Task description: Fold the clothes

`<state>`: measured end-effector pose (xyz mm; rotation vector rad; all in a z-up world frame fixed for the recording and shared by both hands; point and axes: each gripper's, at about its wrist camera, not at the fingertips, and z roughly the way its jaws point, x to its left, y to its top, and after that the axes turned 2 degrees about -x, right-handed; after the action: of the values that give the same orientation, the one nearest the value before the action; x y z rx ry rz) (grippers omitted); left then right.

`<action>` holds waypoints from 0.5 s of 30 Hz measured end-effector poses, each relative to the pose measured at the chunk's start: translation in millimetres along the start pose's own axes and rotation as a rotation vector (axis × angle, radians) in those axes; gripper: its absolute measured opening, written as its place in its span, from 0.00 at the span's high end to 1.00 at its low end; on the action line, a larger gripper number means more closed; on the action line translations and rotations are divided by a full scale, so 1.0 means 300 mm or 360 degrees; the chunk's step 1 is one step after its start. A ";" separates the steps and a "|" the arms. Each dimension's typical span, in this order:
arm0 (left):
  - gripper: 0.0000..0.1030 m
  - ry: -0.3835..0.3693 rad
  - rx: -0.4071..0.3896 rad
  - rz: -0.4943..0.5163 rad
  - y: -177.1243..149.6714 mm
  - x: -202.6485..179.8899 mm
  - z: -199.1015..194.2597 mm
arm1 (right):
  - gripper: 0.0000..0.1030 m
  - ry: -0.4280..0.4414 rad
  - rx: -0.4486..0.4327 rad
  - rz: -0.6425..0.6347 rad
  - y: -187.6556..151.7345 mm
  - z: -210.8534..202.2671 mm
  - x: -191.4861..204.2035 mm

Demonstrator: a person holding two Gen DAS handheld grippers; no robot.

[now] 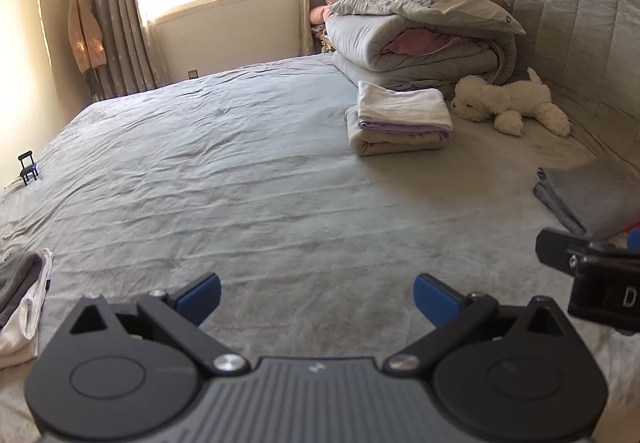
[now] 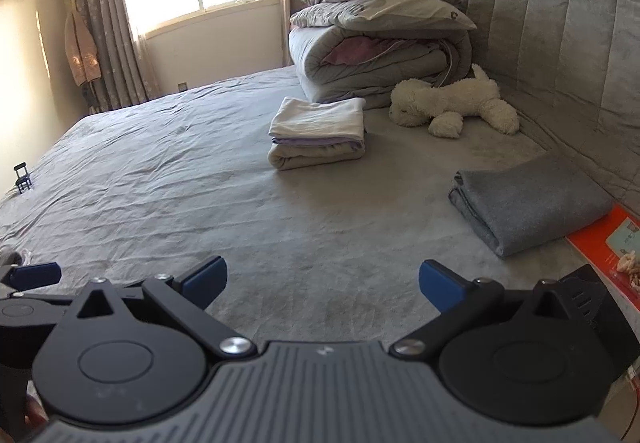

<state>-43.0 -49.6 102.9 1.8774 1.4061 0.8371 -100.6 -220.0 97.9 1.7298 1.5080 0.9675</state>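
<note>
Unfolded clothes [image 1: 22, 299] lie in a grey-and-white heap at the near left edge of the bed [image 1: 248, 179], just left of the left tool [image 1: 318, 297], whose blue pads stand wide apart and empty. The right tool [image 2: 322, 285], equally wide and empty, hovers beside it toward the bed's right side, so the left one is plainly nearer. Finished folds, a grey piece [image 2: 528, 199] and a white-topped stack [image 2: 320, 131], sit toward the headboard end, well clear.

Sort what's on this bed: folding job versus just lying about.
Job: folded stack, white on top; folded grey cloth; grey and white garments at left edge.

Lying about: plush dog, bedding pile, orange box, tiny black chair.
</note>
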 end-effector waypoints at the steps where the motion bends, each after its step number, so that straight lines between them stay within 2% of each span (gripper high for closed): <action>1: 0.00 0.0000 0.0004 0.0005 -0.003 0.002 0.014 | 0.00 -0.0016 -0.0006 -0.0009 0.000 0.011 0.005; 7: 0.00 -0.0024 0.0070 -0.0024 -0.013 0.020 0.108 | 0.00 -0.0038 0.0008 -0.0025 -0.006 0.093 0.025; 15: 0.01 -0.0046 0.0085 -0.0047 -0.011 0.020 0.183 | 0.00 -0.0059 0.0027 -0.0021 -0.013 0.163 0.030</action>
<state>0.2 -49.4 68.2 1.8964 1.4483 0.7618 -60.5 -210.5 70.0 1.7383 1.5062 0.9137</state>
